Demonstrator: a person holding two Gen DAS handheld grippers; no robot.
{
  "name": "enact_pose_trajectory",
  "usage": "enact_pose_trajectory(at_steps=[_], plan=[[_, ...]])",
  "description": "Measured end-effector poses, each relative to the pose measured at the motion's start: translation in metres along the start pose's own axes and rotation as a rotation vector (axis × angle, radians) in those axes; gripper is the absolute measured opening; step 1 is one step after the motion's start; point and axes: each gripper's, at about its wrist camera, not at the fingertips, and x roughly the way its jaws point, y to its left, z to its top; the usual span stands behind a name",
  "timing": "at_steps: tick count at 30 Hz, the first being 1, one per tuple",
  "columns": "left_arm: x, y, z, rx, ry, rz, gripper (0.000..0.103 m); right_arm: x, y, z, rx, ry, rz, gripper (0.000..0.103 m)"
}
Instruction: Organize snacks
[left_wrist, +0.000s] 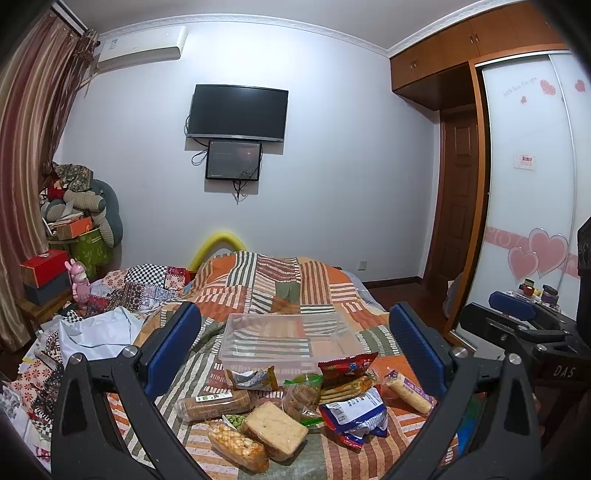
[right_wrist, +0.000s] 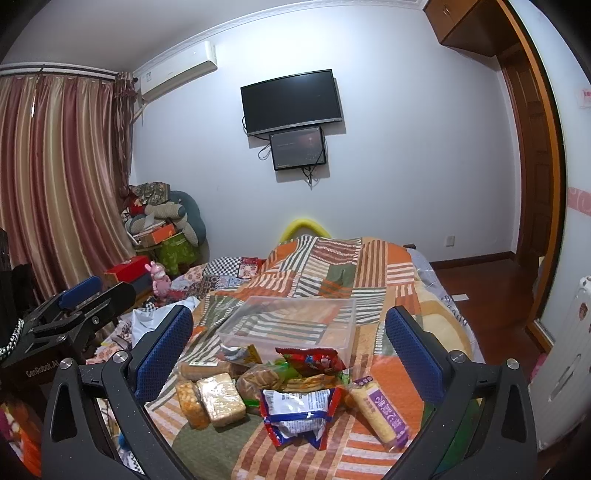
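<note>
Snack packets lie just under both level, wide-open, empty claws, left and right, seemingly hovering.

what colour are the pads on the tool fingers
Blue pads, textured, on black arms; clearest in the right wrist view.

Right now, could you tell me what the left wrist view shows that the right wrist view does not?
Only the left wrist view shows the wardrobe door with pink hearts and the right gripper. Only the right wrist view shows the white radiator and the left gripper. Both show the clear bin, empty, beyond the snack pile on the patchwork quilt, plus the wall television.
</note>
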Motion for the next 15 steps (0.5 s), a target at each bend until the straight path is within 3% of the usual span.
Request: enact_pose_trajectory(at_steps=[15], plan=[[0.0016, -0.0011, -0.0015, -0.001, 0.004, 0.003, 0.103, -0.0031, 0.0013, 0.0014, 0.013, -0.002, 0.007, 0.103]])
